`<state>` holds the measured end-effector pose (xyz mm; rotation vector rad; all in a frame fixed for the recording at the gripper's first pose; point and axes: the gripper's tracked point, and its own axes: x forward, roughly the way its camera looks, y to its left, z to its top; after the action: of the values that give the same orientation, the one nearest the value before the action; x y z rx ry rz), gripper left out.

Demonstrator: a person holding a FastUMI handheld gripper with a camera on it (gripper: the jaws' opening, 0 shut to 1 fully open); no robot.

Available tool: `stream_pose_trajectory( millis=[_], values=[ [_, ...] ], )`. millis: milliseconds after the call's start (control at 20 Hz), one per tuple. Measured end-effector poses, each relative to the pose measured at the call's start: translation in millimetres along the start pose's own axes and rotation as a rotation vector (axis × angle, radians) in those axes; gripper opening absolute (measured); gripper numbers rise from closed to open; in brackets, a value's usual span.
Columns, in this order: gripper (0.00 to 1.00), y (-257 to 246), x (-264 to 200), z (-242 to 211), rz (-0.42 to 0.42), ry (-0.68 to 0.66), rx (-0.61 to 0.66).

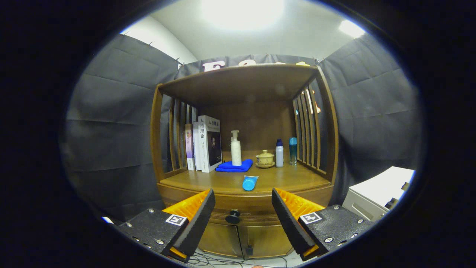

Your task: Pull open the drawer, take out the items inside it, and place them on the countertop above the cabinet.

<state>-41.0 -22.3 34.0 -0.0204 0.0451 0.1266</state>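
While drawer (238, 208) sits closed, gripper (243, 203) open, fingers apart, knob (233, 216) just ahead btwn them. Small round knob prob slippery; pinch it squarely, pull straight.

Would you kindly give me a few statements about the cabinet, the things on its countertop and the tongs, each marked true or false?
1. The tongs are open, with the drawer knob between the fingers and just beyond them. True.
2. The drawer is pulled fully out. False: its front sits flush with the cabinet, so it looks closed.
3. The pump bottle stands upright on the folded blue cloth. True.
4. The blue tube stands upright beside the books. False: it lies on its side near the countertop's front edge, apart from them.
5. The lidded cup sits between the pump bottle and two small bottles. True.
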Motion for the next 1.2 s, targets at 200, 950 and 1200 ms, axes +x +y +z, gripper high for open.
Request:
stream_pose_trajectory(
  millis=[200, 950, 1200],
  values=[
    [0.95, -23, -28, 25, -0.021, -0.052, -0.01],
    [0.95, -89, -107, -44, -0.103, -0.011, 0.018],
    [0.95, -95, -105, -57, -0.107, 0.013, 0.008]
  ],
)
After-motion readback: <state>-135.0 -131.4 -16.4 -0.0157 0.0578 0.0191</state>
